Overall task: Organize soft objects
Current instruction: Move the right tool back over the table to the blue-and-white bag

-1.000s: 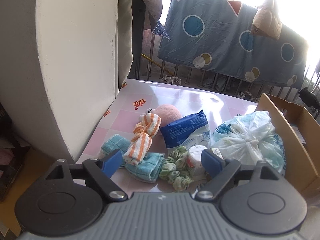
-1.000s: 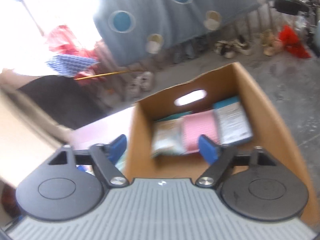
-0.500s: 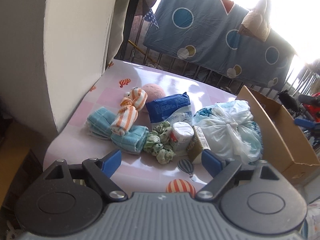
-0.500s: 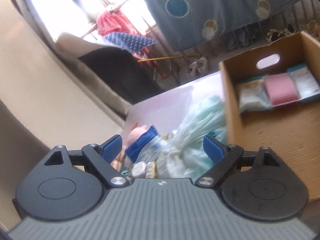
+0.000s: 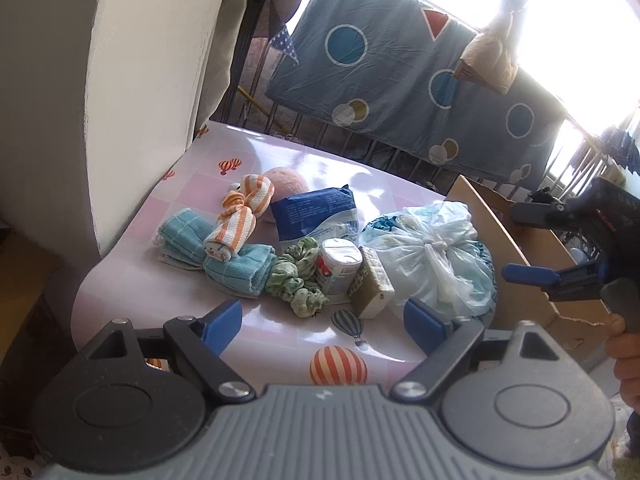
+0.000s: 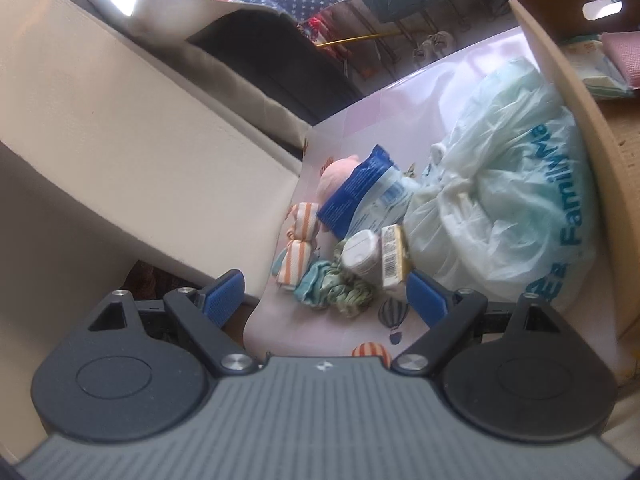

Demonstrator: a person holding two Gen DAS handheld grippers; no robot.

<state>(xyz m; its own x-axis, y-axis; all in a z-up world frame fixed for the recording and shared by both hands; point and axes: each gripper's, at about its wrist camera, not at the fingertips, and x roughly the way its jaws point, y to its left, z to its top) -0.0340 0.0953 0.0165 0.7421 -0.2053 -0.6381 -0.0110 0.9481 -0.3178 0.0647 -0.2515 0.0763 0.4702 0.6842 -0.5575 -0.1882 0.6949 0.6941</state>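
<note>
Towels (image 5: 224, 256), a scrunchie (image 5: 298, 280), a blue pack (image 5: 316, 212) and a tied bag (image 5: 432, 256) lie bunched on the desk (image 5: 280, 336), ahead of the left gripper (image 5: 323, 318), whose fingers are spread and empty. Bare desk runs from the fingers to the pile. A wall (image 5: 132, 92) crowds the left finger's side. Beyond the right finger, touching the bag, stands a box (image 6: 600, 168) holding flat packs (image 6: 600, 68). The right gripper (image 6: 326, 294) is also spread, empty.
</note>
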